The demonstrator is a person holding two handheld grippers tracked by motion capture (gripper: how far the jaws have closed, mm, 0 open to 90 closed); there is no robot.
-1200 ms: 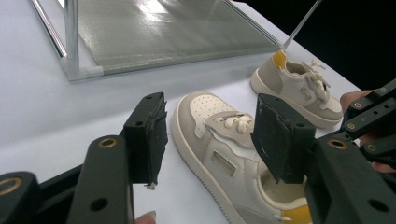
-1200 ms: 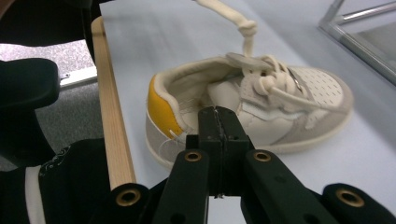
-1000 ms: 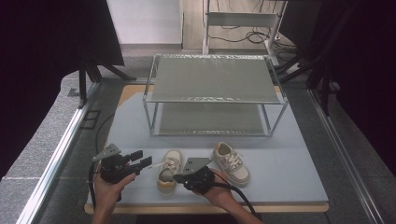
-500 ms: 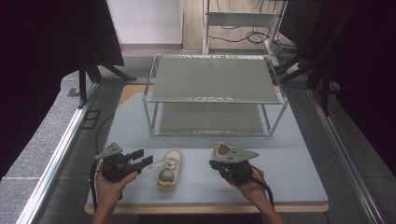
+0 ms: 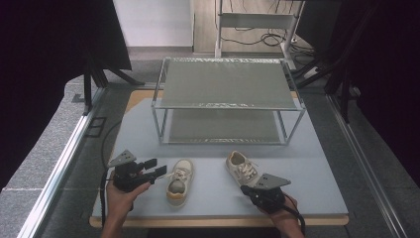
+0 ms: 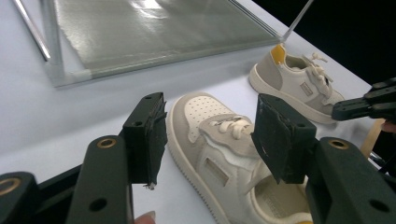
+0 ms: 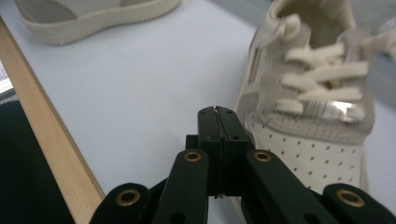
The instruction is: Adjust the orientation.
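On the near part of the table lie two small cream shoes. From the table's centre, the left shoe is at about seven o'clock and the right shoe at about five o'clock, with a free strip of table between them.

The left gripper is held low and almost level, at nine o'clock from the left shoe, and it points toward this shoe. Its jaws stand wide apart and hold nothing; in the left gripper view the left shoe appears between the two pads, but they do not press on it. The left hand grips the body from below, with the forearm coming in from the near edge.

The right gripper is at about six o'clock from the right shoe, with its tips just beside the shoe's front. In the right gripper view its jaws are pressed together with nothing between them, and the right shoe lies at about two o'clock from the tips. I cannot tell if they touch it.

Behind the shoes, at twelve o'clock, stands a metal rack with two grey shelves. The table is pale blue-grey with a wooden near edge. Dark curtains hang on both sides, and cables lie on the floor behind.
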